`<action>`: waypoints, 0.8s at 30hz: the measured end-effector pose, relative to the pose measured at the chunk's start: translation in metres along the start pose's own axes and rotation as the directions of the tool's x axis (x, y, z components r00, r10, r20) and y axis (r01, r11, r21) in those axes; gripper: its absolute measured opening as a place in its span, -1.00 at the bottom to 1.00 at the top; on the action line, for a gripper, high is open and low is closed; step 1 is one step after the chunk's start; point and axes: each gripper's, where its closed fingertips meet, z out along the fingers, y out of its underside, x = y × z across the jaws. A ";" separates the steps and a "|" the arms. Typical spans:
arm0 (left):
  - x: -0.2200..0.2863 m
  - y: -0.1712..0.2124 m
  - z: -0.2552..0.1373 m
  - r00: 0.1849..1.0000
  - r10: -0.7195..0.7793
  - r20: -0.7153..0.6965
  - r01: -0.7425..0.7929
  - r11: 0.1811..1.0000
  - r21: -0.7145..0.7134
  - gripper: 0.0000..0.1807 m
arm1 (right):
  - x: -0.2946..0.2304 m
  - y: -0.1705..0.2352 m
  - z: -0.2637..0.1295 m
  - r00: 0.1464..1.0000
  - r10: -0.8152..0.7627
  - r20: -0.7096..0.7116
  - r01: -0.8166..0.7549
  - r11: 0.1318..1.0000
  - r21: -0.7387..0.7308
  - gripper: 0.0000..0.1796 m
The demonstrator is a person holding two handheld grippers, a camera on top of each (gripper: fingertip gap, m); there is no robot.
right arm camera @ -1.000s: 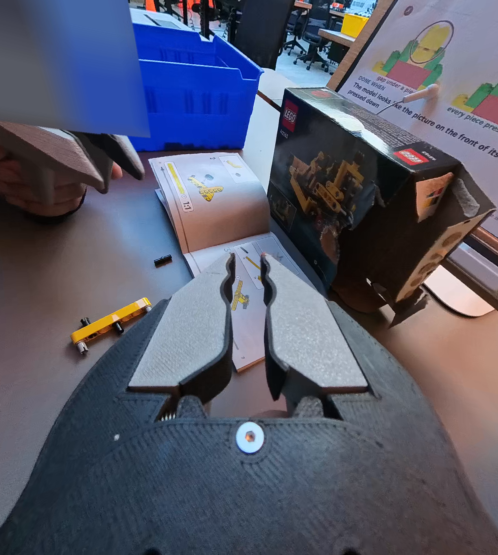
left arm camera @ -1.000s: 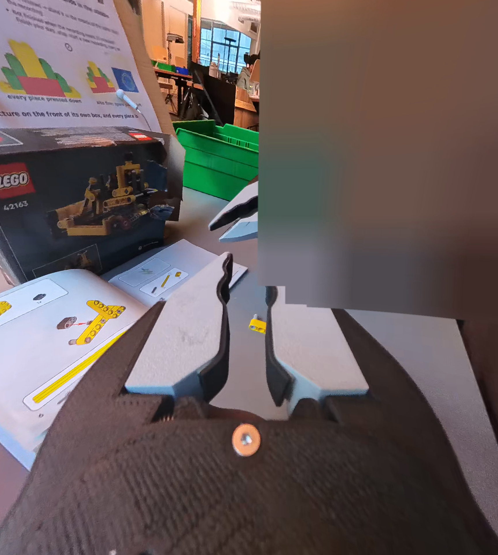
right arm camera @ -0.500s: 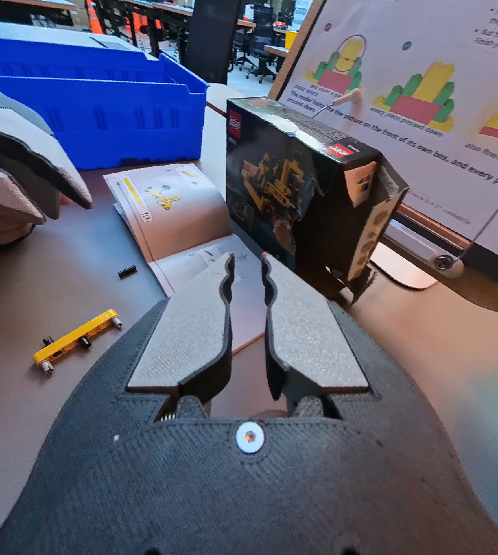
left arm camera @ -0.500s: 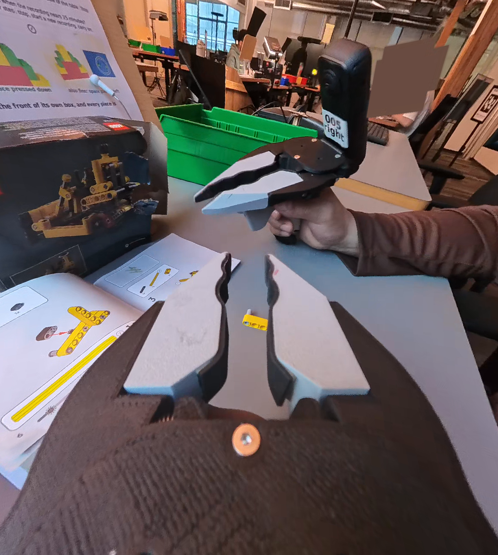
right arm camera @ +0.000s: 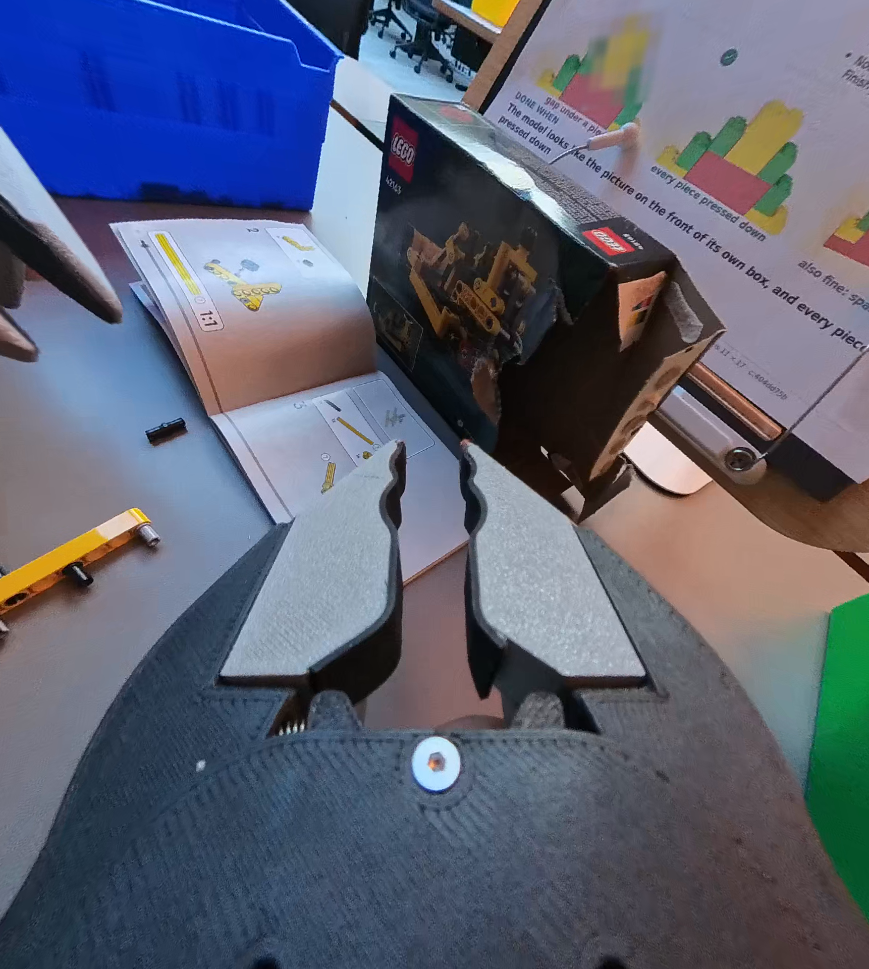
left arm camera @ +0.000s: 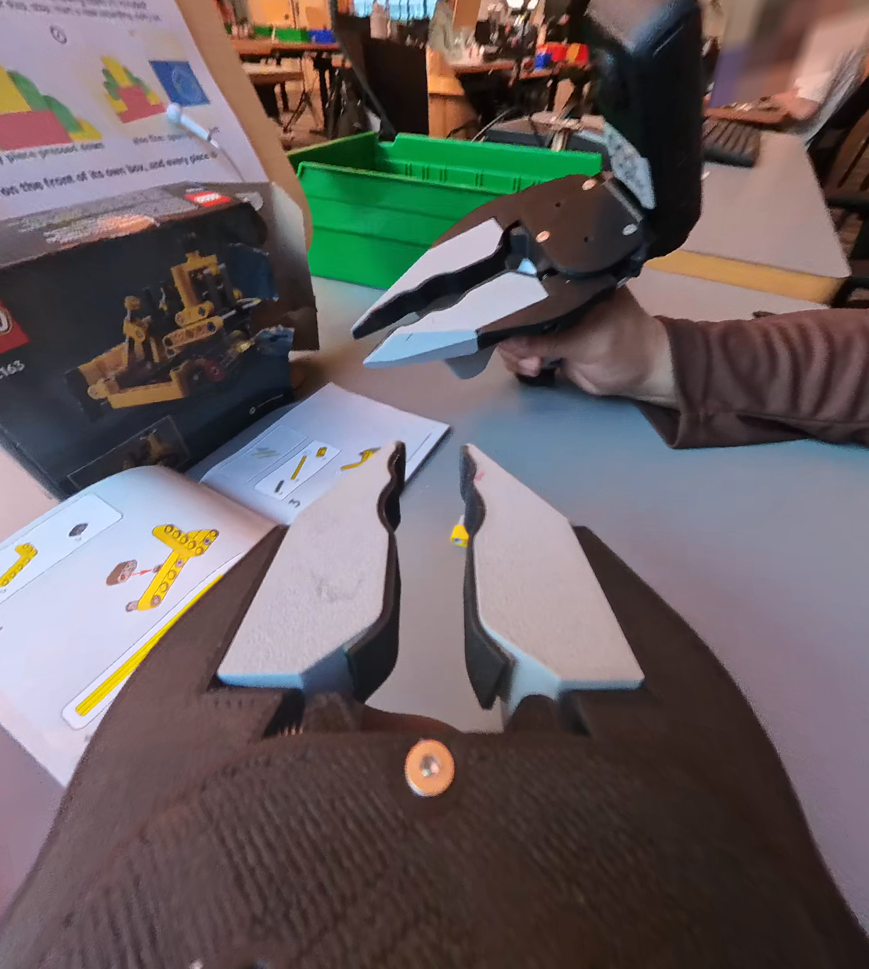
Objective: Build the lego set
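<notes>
Left wrist view: my left tool (left arm camera: 430, 461) hangs low over the tabletop (left arm camera: 684, 524), jaws parted and empty; the small yellow piece (left arm camera: 457, 536) now sits at the inner edge of its right finger, where half a second ago it lay centred in the gap.
Right tool (right arm camera: 431, 455): released, empty, angled over the instruction booklet (right arm camera: 275, 335) (it has swung back from the set box (right arm camera: 500, 272)).
Parts: yellow beam with pins (right arm camera: 55, 569) and a loose black pin (right arm camera: 165, 431) lie apart on the tabletop.
Meaning: I judge I'm lining up on the small piece; nothing gripped yet.
</notes>
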 end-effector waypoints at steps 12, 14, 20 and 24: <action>-0.004 0.006 0.002 1.000 -0.004 0.022 0.005 0.999 -0.043 -0.80 | -0.005 0.000 0.001 0.999 -0.009 0.032 0.009 1.000 -0.003 -0.84; -0.003 0.006 0.002 1.000 0.011 0.025 -0.010 0.999 -0.045 -0.80 | -0.006 0.000 0.001 0.999 -0.014 0.033 0.015 1.000 -0.003 -0.84; 0.004 0.005 0.000 0.996 0.092 0.018 -0.091 0.995 -0.052 -0.76 | -0.007 0.001 0.003 0.999 -0.030 0.027 0.030 0.999 -0.013 -0.84; -0.004 -0.026 -0.026 0.992 0.095 0.086 -0.092 0.995 -0.039 -0.71 | -0.006 0.000 0.002 0.999 -0.031 0.018 0.031 0.999 -0.008 -0.84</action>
